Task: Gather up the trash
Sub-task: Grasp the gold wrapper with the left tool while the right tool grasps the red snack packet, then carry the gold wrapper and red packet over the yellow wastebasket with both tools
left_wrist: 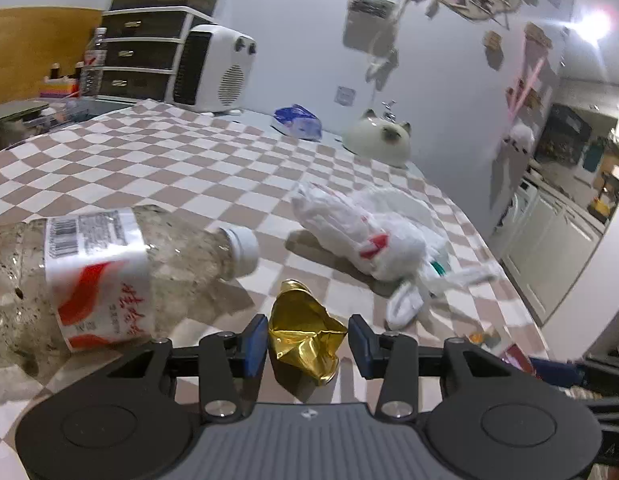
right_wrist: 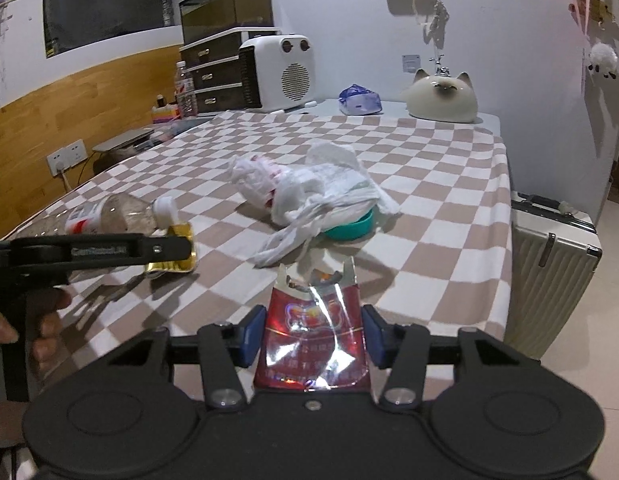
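Between my left gripper's jaws sits a crumpled gold wrapper; left pad touches it, right pad stands clear, so no grip yet. Left of the jaws lies an empty bottle, ahead a white plastic bag. Right view: my right gripper straddles a red packet, pads just beside its edges, not pressing.

Bench: bottle lying at left, bag mid, heater at back.
Foil wrapper: between left tool pads.
Packet: between right tool pads.
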### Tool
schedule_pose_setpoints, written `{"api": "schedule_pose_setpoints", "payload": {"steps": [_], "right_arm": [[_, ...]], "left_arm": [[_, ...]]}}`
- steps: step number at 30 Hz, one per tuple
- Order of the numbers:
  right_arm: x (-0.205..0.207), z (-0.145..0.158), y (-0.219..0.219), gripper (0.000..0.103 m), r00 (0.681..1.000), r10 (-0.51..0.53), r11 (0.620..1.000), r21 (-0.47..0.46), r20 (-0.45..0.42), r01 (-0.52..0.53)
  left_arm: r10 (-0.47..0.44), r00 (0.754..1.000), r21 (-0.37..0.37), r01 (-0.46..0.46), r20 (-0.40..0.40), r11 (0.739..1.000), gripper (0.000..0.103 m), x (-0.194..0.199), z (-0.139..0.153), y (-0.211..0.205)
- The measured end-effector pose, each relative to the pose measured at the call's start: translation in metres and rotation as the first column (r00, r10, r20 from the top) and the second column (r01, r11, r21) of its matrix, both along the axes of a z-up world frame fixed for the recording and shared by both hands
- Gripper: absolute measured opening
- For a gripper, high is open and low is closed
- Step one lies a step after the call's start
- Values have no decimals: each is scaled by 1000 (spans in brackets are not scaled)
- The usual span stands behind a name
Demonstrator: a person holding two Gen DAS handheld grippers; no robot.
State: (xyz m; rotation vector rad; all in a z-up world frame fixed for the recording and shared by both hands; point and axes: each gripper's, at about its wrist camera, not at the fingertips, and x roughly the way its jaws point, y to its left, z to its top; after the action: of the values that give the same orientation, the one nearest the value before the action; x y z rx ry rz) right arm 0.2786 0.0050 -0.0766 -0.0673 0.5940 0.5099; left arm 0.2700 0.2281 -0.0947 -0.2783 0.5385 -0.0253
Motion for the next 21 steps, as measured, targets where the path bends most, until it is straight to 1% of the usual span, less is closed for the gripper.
{"api": "schedule_pose_setpoints", "payload": {"steps": [3, 6, 10, 13, 15, 19, 21], "right_arm": [[-6, 2, -2, 52, 1000, 7, 1000, 3, 4, -7], [-12, 6, -7, 52, 1000, 6, 1000, 16, 8, -6], [-19, 10, -18, 52, 1000, 1, 999, 39, 7, -2], [-26, 14, -27, 52, 1000, -6, 999, 48, 9, 6], [-29, 15, -33, 52, 1000, -10, 998, 57, 9, 9], [-34, 14, -39, 52, 1000, -10, 997, 72, 0, 10], [-38, 12, -42, 52, 1000, -4, 997, 74, -4, 4]], "left_arm": [[-47, 999, 6, 47, -15, 999, 44, -7, -1, -8], [-88, 996, 50, 89, -14, 995, 33, -20, 1, -19], [-116, 993, 111, 117, -21, 987, 32, -38, 3, -33], [-121, 992, 162, 123, -22, 979, 29, -45, 2, -45], [-119, 993, 200, 120, -22, 972, 28, -44, 1, -51], [-121, 992, 249, 125, -31, 961, 28, -38, 1, -59], [-127, 991, 268, 132, -37, 954, 31, -35, 1, -62]]}}
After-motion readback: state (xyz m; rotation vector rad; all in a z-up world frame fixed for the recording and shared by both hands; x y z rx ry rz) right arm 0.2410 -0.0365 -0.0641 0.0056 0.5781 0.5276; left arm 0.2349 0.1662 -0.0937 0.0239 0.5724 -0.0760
